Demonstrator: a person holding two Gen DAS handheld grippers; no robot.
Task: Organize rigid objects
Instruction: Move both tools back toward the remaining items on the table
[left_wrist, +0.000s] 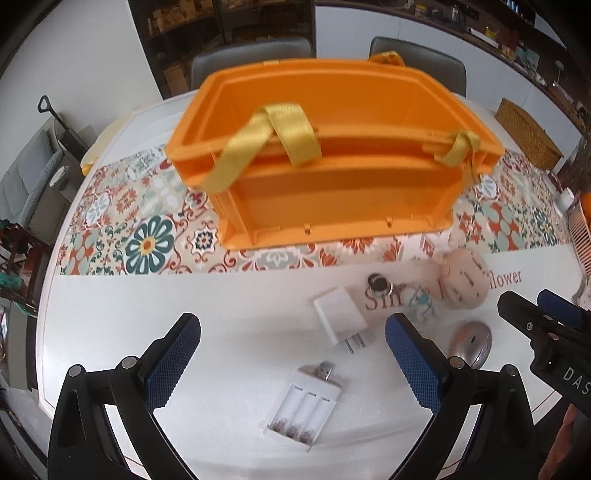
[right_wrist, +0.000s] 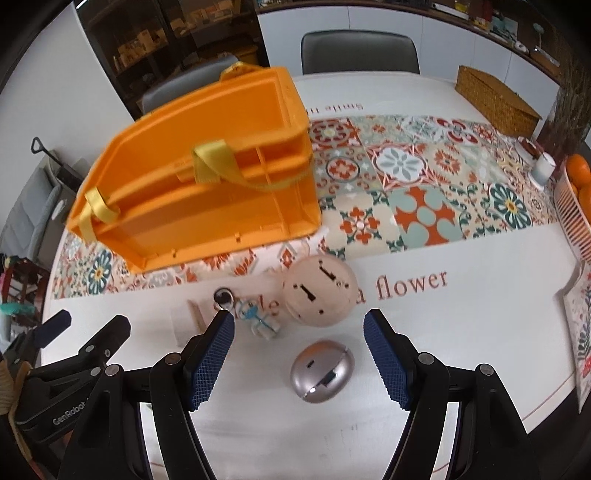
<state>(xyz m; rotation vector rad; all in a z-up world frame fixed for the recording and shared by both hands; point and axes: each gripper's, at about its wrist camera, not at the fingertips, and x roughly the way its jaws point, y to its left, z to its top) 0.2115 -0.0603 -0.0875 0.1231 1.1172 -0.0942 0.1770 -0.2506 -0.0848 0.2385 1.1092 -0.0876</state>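
Note:
An open orange bin (left_wrist: 325, 155) (right_wrist: 207, 184) with yellow straps stands on the patterned runner. In front of it on the white cloth lie a white plug adapter (left_wrist: 340, 314), a white battery charger (left_wrist: 304, 406), a silver mouse (right_wrist: 321, 371) (left_wrist: 471, 341), a round pink device (right_wrist: 319, 291) (left_wrist: 463, 282) and a keyring with a small figure (right_wrist: 255, 314) (left_wrist: 380, 286). My left gripper (left_wrist: 291, 350) hangs open above the charger and adapter. My right gripper (right_wrist: 299, 347) hangs open above the mouse. Neither holds anything.
A wicker box (right_wrist: 495, 99) sits at the table's far right, with a white jar (right_wrist: 543, 168) and a basket of oranges (right_wrist: 576, 199) at the right edge. Two grey chairs (left_wrist: 251, 62) stand behind the table (left_wrist: 207, 306).

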